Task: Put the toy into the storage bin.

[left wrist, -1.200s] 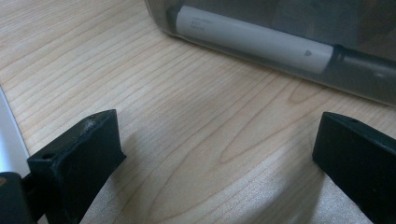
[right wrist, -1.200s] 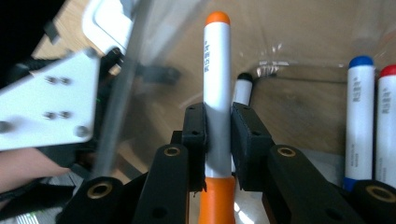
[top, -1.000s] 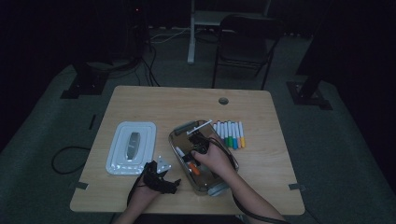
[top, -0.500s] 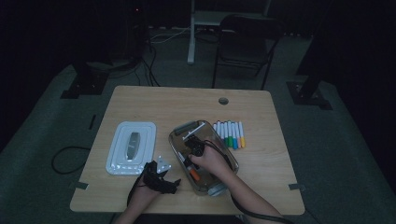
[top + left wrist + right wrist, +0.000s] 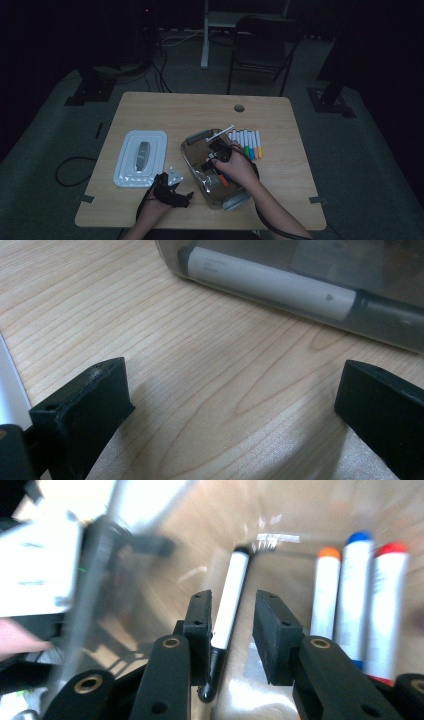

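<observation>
Jaws of the right gripper (image 5: 234, 625) have just been easing apart, the white black-capped marker (image 5: 229, 600) lying loose between them, long axis running up the frame inside the clear plastic box (image 5: 192, 165). Box wall close at right; left gripper (image 5: 225, 410) gapes, idle, lower left.

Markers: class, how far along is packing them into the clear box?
Done: orange, blue and red markers lie in the clear box. In hand: the right gripper's jaws have just been opening, a black-tipped marker loose between them. Left: the row of markers on the table, then probably the lid.
</observation>
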### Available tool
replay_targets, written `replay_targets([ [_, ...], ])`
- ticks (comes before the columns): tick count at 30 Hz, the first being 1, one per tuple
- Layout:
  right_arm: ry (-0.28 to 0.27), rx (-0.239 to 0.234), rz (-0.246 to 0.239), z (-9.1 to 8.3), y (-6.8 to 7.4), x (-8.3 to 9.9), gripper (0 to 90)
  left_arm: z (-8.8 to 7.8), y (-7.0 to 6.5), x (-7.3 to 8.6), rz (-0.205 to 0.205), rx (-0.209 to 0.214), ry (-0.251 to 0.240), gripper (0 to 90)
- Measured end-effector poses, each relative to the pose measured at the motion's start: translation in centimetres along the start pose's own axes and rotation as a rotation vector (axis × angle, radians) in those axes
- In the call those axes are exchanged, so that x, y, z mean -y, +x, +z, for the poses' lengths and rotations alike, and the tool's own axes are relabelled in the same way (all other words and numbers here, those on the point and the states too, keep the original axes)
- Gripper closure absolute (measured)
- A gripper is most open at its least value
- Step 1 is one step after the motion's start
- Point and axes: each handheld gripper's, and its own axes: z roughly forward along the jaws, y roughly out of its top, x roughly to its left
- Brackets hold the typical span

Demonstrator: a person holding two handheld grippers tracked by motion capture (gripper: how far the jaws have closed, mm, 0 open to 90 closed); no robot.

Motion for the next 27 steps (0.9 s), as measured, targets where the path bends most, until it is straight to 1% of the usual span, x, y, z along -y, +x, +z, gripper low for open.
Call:
replay_targets([
  [2,-0.058,-0.006,-0.005,-1.9,-0.2,0.1,68.1,0.0,0.0,0.0,0.001,0.001,0.001,1.9],
  [4,-0.111,0.001,-0.01,-3.9,-0.5,0.2,66.9,0.0,0.0,0.0,0.0,0.0,0.0,1.9],
  [5,-0.141,0.006,-0.005,-4.9,-0.7,0.4,66.9,0.0,0.0,0.0,0.0,0.0,0.0,1.9],
  [6,-0.141,0.006,-0.005,-4.9,-0.7,0.4,66.9,0.0,0.0,0.0,0.0,0.0,0.0,1.9],
  [7,-0.165,0.017,-0.004,-5.9,-1.0,0.5,66.7,0.0,0.0,0.0,0.0,0.0,0.0,1.9],
  [8,-0.226,0.04,0.005,-7.8,-2.0,1.0,64.7,0.0,0.0,0.0,0.0,0.0,0.0,1.9],
  [11,-0.279,0.072,0.039,-9.8,-3.7,1.8,64.7,0.0,0.0,0.0,0.0,0.0,0.0,1.9],
  [12,-0.279,0.072,0.039,-9.8,-3.7,1.8,64.7,0.0,0.0,0.0,0.0,0.0,0.0,1.9],
  [13,-0.291,0.078,0.052,-10.3,-4.4,2.2,64.7,0.0,0.0,0.0,0.0,0.0,0.0,1.9],
  [14,-0.317,0.099,0.083,-11.1,-5.7,3.0,64.6,0.0,0.0,0.0,0.0,0.0,0.0,1.9],
  [16,-0.328,0.115,0.109,-11.4,-6.8,3.7,64.1,0.0,0.0,0.0,-0.001,-0.001,-0.001,1.9],
  [17,-0.328,0.13,0.124,-11.5,-7.6,4.1,64.1,0.0,0.0,0.0,-0.001,-0.001,-0.001,1.9],
  [18,-0.328,0.13,0.124,-11.5,-7.6,4.1,64.1,0.0,0.0,0.0,-0.001,-0.001,-0.001,1.9],
  [19,-0.328,0.133,0.132,-11.4,-8.0,4.4,64.1,0.0,0.0,0.0,-0.001,-0.001,-0.001,1.9],
  [20,-0.328,0.152,0.163,-11.1,-9.3,5.0,64.1,0.0,0.0,0.0,-0.001,-0.001,-0.001,1.9],
  [21,-0.323,0.167,0.174,-10.9,-9.9,5.2,64.1,0.0,0.0,0.0,0.0,-0.002,-0.001,1.9],
  [22,-0.33,0.17,0.188,-10.7,-10.5,5.4,64.1,0.0,0.0,0.0,-0.002,0.0,-0.001,1.9],
  [23,-0.323,0.178,0.204,-10.4,-11.1,5.6,64.1,0.0,0.0,0.0,0.0,-0.001,-0.001,1.9],
  [25,-0.326,0.213,0.218,-9.7,-12.3,5.8,62.8,0.0,0.0,0.0,-0.002,0.0,-0.001,1.9],
  [26,-0.321,0.218,0.236,-9.4,-12.9,5.9,62.8,0.0,0.0,0.0,-0.002,0.0,0.0,1.9],
  [27,-0.32,0.231,0.243,-9.1,-13.5,5.9,62.8,0.0,0.0,0.0,-0.002,0.0,-0.001,1.9],
])
